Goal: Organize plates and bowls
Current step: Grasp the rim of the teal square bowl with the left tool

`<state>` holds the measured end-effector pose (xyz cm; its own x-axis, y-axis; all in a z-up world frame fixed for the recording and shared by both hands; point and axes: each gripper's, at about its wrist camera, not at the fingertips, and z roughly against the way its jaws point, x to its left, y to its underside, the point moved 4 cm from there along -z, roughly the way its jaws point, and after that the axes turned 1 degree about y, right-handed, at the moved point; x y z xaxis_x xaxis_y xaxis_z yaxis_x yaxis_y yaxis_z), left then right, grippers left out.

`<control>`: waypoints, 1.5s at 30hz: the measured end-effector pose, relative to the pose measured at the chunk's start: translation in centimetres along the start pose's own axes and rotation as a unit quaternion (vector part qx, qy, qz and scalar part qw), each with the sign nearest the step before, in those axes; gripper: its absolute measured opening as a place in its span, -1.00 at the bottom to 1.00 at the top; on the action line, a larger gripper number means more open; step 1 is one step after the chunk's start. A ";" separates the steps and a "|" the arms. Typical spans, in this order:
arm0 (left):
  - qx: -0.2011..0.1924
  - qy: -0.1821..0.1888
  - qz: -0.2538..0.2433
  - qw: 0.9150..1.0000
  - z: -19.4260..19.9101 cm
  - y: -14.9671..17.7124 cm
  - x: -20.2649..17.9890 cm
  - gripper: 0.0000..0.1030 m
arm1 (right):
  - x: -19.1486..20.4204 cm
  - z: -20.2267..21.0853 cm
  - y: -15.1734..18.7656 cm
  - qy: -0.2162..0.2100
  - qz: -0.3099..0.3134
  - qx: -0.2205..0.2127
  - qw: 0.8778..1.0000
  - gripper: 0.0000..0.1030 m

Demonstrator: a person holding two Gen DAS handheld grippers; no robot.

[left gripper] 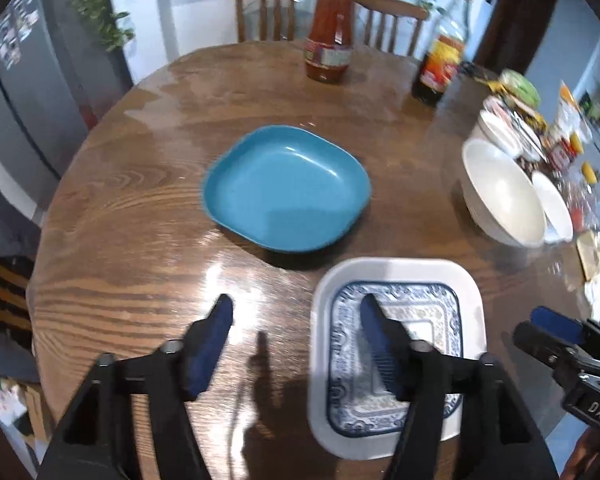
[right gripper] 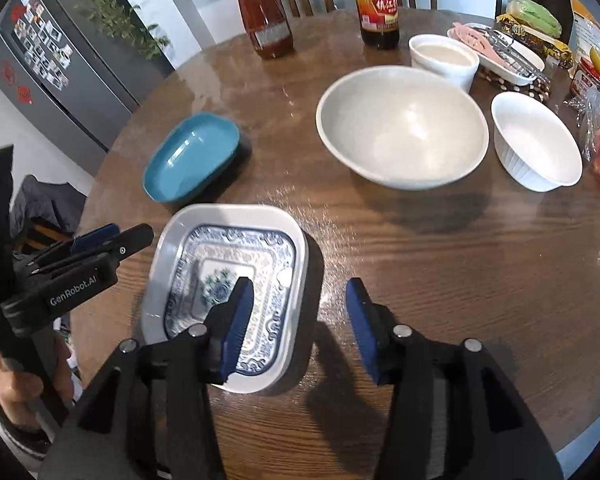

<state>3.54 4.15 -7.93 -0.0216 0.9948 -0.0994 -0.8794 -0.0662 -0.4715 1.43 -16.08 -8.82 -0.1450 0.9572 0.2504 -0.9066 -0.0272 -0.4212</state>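
Left gripper (left gripper: 296, 312): its jaws stood wide apart, nothing between the pads; one blue finger was over bare wood, the other over the patterned plate. Its base was cut off by the lower edge of the picture.
Blue dish (left gripper: 286, 188): it lay alone on the round wooden table (left gripper: 140, 216), just beyond the stacked plates, apart from them.
Patterned plate (left gripper: 416, 320): blue and white, it sat inside a white rectangular plate (left gripper: 396, 270) at the near edge of the table; the fingers of both grippers covered part of it.
Right gripper (right gripper: 300, 294): it was open at a middle width and held nothing; the left finger was over the stacked plates, the right one over the table.
Large white bowl (right gripper: 402, 128): upright, right of the blue dish, well apart from it.
Small white bowl (right gripper: 536, 140): just beside the large one, touching or not I could not tell.
Right side of the table: packages and food, blurred and cut off, hard to name.
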 end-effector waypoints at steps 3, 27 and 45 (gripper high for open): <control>-0.006 -0.007 0.010 1.000 0.2 -0.5 1.2 0.40 | 0.1 0.7 -0.5 -0.010 -0.005 -0.013 1.000 -0.04; 0.011 -0.051 0.044 0.998 -8.6 -7.8 8.5 0.60 | 8.1 -11.4 -11.3 -0.002 0.084 0.025 0.996 0.19; 0.000 -0.007 0.005 1.000 -10.3 -8.5 6.2 -0.59 | 9.3 -15.1 -12.2 0.029 0.103 0.032 0.994 -0.79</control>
<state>15.82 10.06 -13.55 -0.0375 0.9950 -0.0921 -0.8787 -0.0767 -0.4712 17.14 -2.53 -14.55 -0.3081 0.9447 0.1128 -0.8841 -0.2404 -0.4008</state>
